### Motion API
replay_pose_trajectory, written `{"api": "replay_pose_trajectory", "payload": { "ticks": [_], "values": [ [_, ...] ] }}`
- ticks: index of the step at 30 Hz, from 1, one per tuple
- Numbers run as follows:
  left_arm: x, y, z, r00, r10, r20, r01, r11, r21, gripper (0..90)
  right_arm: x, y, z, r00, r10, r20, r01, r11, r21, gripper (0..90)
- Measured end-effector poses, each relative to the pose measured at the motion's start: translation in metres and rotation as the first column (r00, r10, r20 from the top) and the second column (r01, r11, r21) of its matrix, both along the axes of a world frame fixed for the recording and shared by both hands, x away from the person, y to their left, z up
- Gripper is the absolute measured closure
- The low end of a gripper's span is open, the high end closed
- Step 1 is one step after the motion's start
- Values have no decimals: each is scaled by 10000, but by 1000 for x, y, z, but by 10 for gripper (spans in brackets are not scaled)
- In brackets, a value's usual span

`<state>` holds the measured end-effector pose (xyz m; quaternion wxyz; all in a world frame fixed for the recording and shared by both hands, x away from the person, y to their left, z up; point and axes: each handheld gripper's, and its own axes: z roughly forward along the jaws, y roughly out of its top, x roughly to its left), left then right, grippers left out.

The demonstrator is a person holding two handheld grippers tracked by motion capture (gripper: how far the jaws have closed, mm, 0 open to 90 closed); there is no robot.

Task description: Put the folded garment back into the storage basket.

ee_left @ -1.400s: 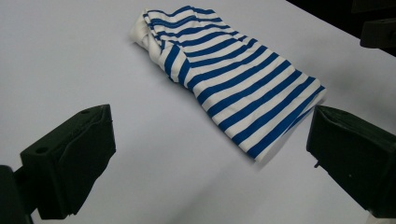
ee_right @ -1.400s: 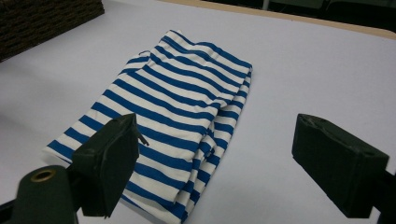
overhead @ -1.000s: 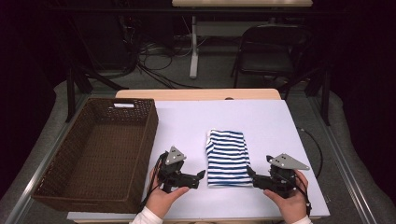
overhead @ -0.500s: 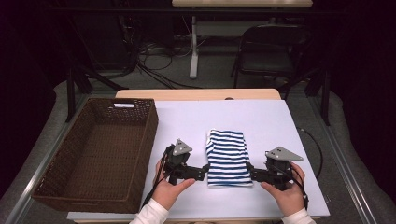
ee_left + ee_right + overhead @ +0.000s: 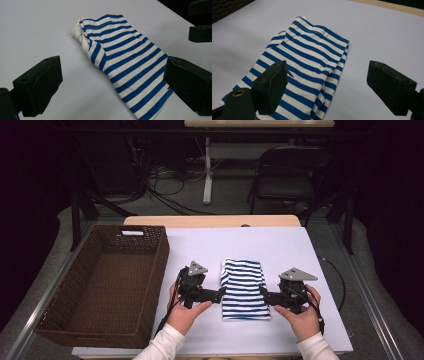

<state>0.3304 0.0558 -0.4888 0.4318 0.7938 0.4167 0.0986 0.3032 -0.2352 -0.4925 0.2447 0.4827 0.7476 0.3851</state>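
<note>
table: the white-covered table [image 5: 300,250] carries everything; a folded garment lies near its middle, in front of the person.
basket: a brown wicker basket [image 5: 155,270] stands on the outer side of the left gripper, away from the cloth, and looks empty.
striped garment: the blue-and-white striped garment [image 5: 243,288] lies flat and folded between the two grippers, its long axis running away from the person, crosswise to the line joining the grippers.
which way from the left gripper: the cloth lies straight ahead of the left gripper [image 5: 220,294], whose tips sit at its left edge, touching or just beside it; contact cannot be told.
which way from the right gripper: the cloth lies straight ahead of the right gripper [image 5: 261,295], tips at its right edge.
nearer hand: neither; both sit about equally close, at the half nearer the person.
left gripper state: jaws spread wide, nothing between them, seen in the left gripper view [image 5: 110,82].
right gripper state: jaws spread, one above the cloth edge, not pinching [image 5: 325,87].
hand pose: both hands low, grippers level, pointing inward at each other.
judgement: a two-sided pinch of the edges looks like the step ahead.
</note>
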Motion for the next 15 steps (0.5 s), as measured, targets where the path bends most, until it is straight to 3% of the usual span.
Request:
{"api": "replay_pose_trajectory", "payload": {
  "ticks": [7,15],
  "values": [
    [9,0,0,9997,160,-166,-159,9999,6,26,12,6,2,10000,-17,-44,16,9999,-166,166],
    [18,-3,-3,9986,394,-355,-391,9992,87,33,23,7,0,9990,-198,-399,189,9995,-240,180]
  ]
}}
